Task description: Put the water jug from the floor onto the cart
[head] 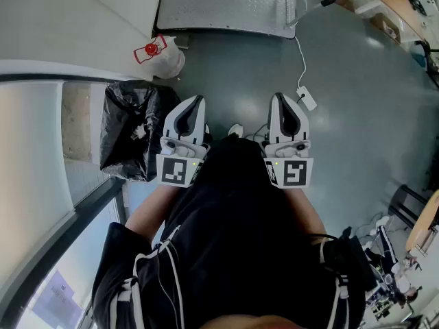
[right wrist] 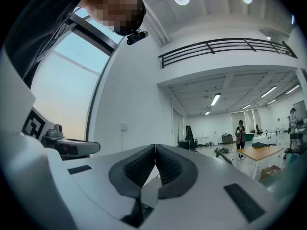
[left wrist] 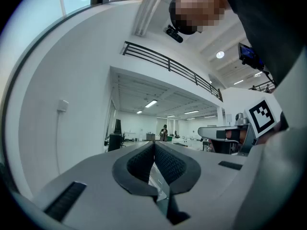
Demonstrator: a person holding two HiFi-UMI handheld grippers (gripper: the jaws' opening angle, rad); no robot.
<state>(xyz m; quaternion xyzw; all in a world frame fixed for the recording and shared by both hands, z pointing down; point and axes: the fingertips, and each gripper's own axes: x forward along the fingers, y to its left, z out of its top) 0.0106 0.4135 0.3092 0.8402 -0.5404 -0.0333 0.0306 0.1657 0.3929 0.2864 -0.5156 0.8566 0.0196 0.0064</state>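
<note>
Two hand-held grippers show, held side by side close in front of the person's dark clothing. The left hand-held gripper [head: 198,101] has its jaws pressed together with nothing between them, and its own view shows the ribbed pads [left wrist: 165,163] meeting along one line. The right hand-held gripper [head: 280,99] is likewise pressed together and carries nothing.

There is one water jug [head: 163,58] - clear, with a red cap and red handle. It sits on the floor [head: 357,108] ahead of the left hand-held gripper and off to its left, just beside the near left corner of the one cart [head: 226,5]. One black bag [head: 129,132] stands just left of the left hand-held gripper, nearer than the jug. One white cable [head: 302,60] runs down from the cart to a plug-like end ahead of the right hand-held gripper.

The cart's metal deck is cut off by the top of the head view. Whether the jug stands upright or leans cannot be told. Both gripper views look level over a large hall, with one far-off person [right wrist: 240,131] too small to make out.

Grey floor lies open between both hand-held grippers and the cart's near edge - only the cable crosses it. A white wall [head: 41,67] closes the left side.
</note>
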